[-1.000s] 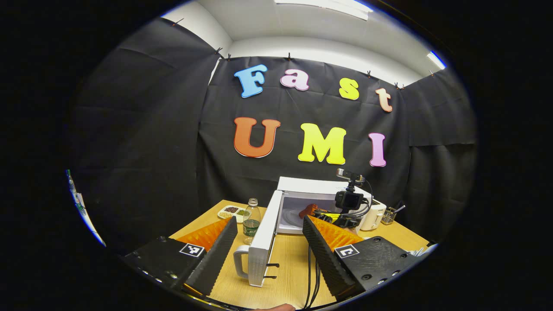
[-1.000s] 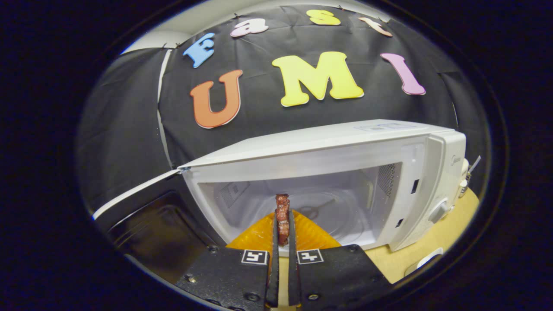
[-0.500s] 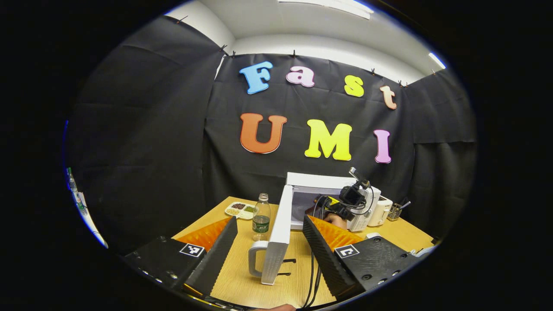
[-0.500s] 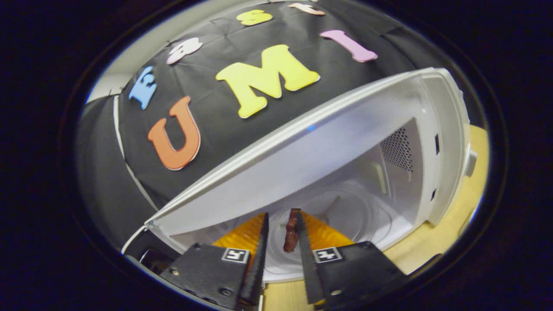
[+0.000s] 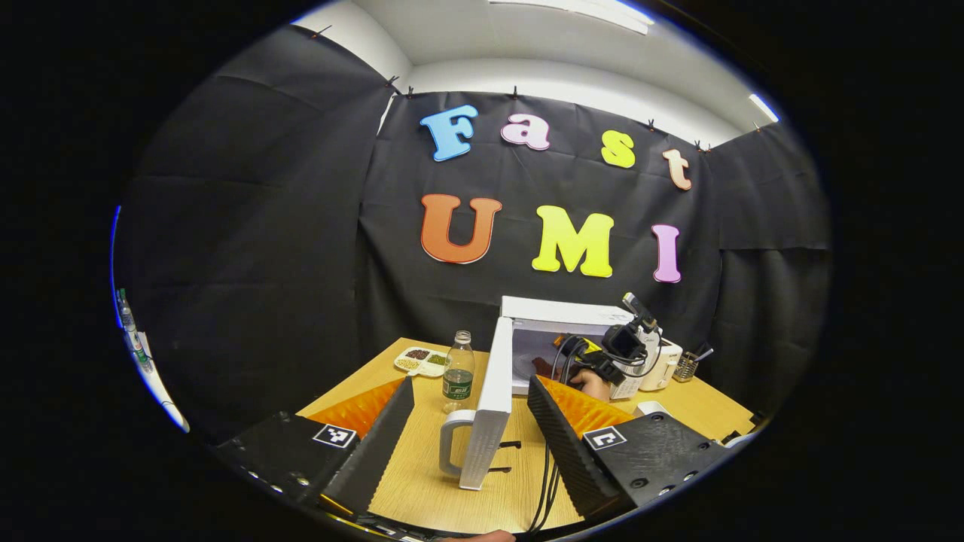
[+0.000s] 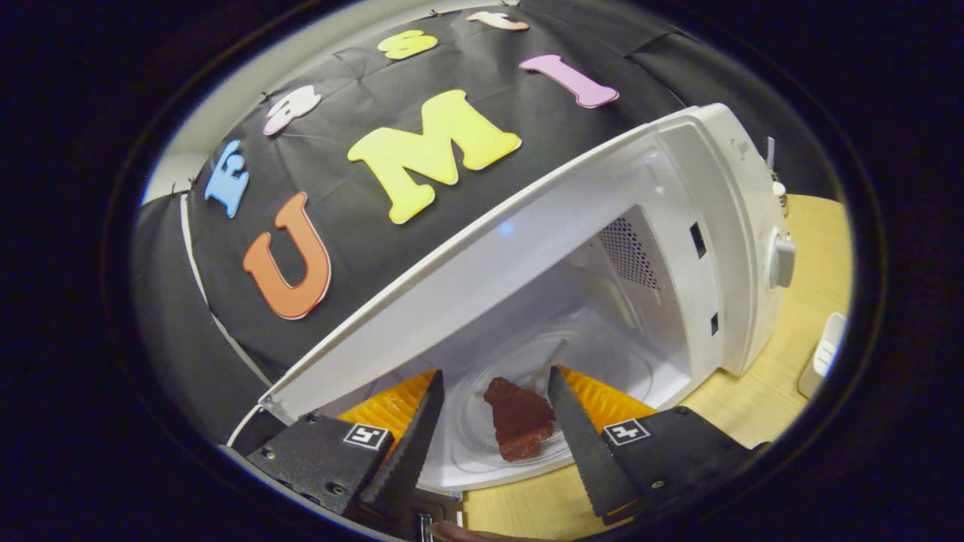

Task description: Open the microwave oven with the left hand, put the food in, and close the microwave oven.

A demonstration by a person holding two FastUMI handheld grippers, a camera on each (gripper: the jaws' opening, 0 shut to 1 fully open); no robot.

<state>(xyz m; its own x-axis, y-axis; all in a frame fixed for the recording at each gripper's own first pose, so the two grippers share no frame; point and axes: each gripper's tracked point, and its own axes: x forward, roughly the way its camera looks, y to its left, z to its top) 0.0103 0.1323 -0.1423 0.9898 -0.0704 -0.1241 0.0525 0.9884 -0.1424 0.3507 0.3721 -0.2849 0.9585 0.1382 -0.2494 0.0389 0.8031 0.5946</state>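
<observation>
The white microwave (image 6: pixel 745 248) stands open on the wooden table (image 5: pixel 422 482). A reddish-brown piece of food (image 6: pixel 520 418) lies flat on the glass turntable (image 6: pixel 602 361) inside the cavity. My right gripper (image 6: pixel 497 399) is open at the mouth of the cavity, its fingers on either side of the food and apart from it. In the left gripper view the microwave door (image 5: pixel 488 410) juts toward me edge-on, its handle (image 5: pixel 450 444) on the left. My left gripper (image 5: pixel 471 391) is open, held back from the door, touching nothing. Farther off, the right gripper (image 5: pixel 602 361) and a hand reach into the microwave (image 5: pixel 557 312).
A clear water bottle (image 5: pixel 457 373) and a small white dish of beans (image 5: pixel 422 361) stand left of the door. A white toaster-like appliance (image 5: pixel 666 361) and a cup of utensils (image 5: pixel 687 367) sit right of the microwave. Black cables (image 5: pixel 544 482) trail across the table.
The right gripper opened wider and let the food go; the food now lies flat on the turntable. The left gripper view drew back slightly from the door.
</observation>
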